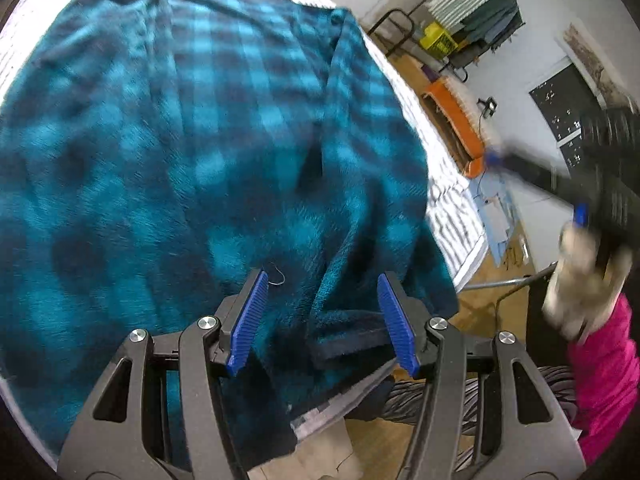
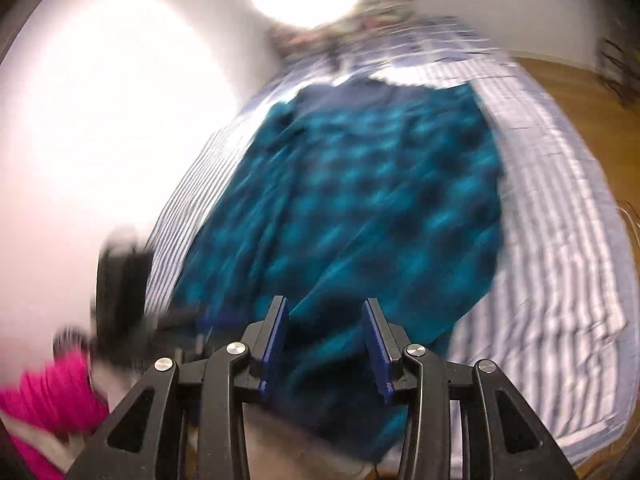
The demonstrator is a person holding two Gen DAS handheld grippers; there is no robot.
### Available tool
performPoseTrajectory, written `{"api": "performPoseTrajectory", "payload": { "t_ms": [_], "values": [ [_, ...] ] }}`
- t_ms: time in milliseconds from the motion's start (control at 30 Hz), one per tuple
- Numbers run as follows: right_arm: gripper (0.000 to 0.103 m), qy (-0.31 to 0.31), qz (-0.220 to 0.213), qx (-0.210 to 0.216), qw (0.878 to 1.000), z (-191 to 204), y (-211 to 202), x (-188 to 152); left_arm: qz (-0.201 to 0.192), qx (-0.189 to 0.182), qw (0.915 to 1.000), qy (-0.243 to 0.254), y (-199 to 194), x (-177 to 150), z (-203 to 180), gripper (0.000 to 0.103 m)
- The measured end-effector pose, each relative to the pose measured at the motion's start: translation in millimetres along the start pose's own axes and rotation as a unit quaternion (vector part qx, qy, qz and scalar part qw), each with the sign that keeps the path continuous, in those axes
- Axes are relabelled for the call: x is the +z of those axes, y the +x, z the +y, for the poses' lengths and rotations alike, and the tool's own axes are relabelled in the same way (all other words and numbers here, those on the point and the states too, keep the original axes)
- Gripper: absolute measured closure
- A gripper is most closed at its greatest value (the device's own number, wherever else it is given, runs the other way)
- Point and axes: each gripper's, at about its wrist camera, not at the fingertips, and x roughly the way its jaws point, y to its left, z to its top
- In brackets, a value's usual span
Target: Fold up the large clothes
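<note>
A large teal and dark checked fleece garment lies spread over a striped bed; the right wrist view shows it blurred, running away from the camera. My left gripper hangs open just above its near hem, where a dark-edged fold lies between the blue pads without being pressed. My right gripper also stands open over the garment's near edge, with dark cloth below the gap. The right gripper shows as a blur at the right of the left wrist view, held by a gloved hand.
The striped bed cover reaches beyond the garment on the right and far side. Wooden floor lies beside the bed, with an orange bench and a clothes rack by the far wall. A pink sleeve is low left.
</note>
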Motion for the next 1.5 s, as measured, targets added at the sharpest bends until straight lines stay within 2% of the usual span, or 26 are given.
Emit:
{"api": "performPoseTrajectory", "payload": {
  "t_ms": [33,67,100,167,267,567,767,800,867,933,967,1033,1200,1300,1400,1500],
  "values": [
    [0.062,0.01,-0.006,-0.008,1.0,-10.4,1.4,11.8,0.006,-0.001,1.0,0.005,5.4,-1.9,-1.2,0.045],
    [0.06,0.017,-0.011,-0.018,1.0,-20.6,3.6,25.0,0.009,-0.003,0.9999,0.011,9.3,-3.3,-3.7,0.049],
    [0.06,0.021,-0.015,-0.029,0.999,-26.8,5.4,34.8,0.013,-0.005,0.9997,0.019,12.4,-3.3,-6.9,0.068],
    [0.06,0.035,-0.024,-0.05,0.998,-44.3,13.5,62.0,0.026,-0.004,0.9987,0.044,19.9,-5.8,-15.1,0.096],
    [0.059,0.054,-0.027,-0.064,0.996,-65.3,28.1,100.0,0.025,-0.013,0.9975,0.065,21.6,-9.8,-24.1,0.101],
    [0.057,0.078,-0.03,-0.15,0.985,-100.9,99.7,199.1,0.002,-0.041,0.9969,0.068,2.9,-12.2,-35.9,0.102],
    [0.058,0.087,-0.02,-0.183,0.979,-113.1,145.4,234.0,0.006,-0.048,0.997,0.06,1.1,-10.2,-29.6,0.102],
    [0.06,0.084,-0.016,-0.191,0.978,-113.4,150.2,236.2,0.007,-0.048,0.997,0.06,2.0,-10.1,-28.9,0.102],
    [0.078,0.084,0.0,-0.21,0.974,-118.4,163.7,240.2,0.008,-0.047,0.9971,0.059,4.3,-8.6,-25.2,0.102],
    [0.087,0.092,0.011,-0.212,0.973,-124.6,171.7,240.0,0.009,-0.047,0.997,0.06,5.1,-8.4,-23.8,0.102],
    [0.101,0.091,0.012,-0.213,0.973,-126.1,174.0,239.7,0.009,-0.046,0.9971,0.059,6.4,-7.2,-23.4,0.103],
    [0.103,0.086,0.005,-0.224,0.971,-124.5,171.9,238.7,0.01,-0.047,0.9971,0.059,6.4,-7.3,-23.2,0.103],
    [0.103,0.057,-0.037,-0.215,0.974,-93.9,141.6,247.0,0.006,-0.058,0.9967,0.057,0.5,-10.5,-27.0,0.103],
    [0.103,0.007,-0.055,-0.22,0.974,-56.1,131.0,258.0,0.005,-0.065,0.9959,0.062,-2.3,-15.9,-31.9,0.103],
    [0.103,-0.042,-0.056,-0.212,0.975,-18.5,141.5,268.4,0.01,-0.071,0.9959,0.056,-0.1,-18.8,-31.7,0.103],
    [0.103,-0.09,-0.037,-0.212,0.972,13.6,176.2,273.5,0.015,-0.072,0.9963,0.046,4.7,-20.9,-28.6,0.103]
  ]
}}
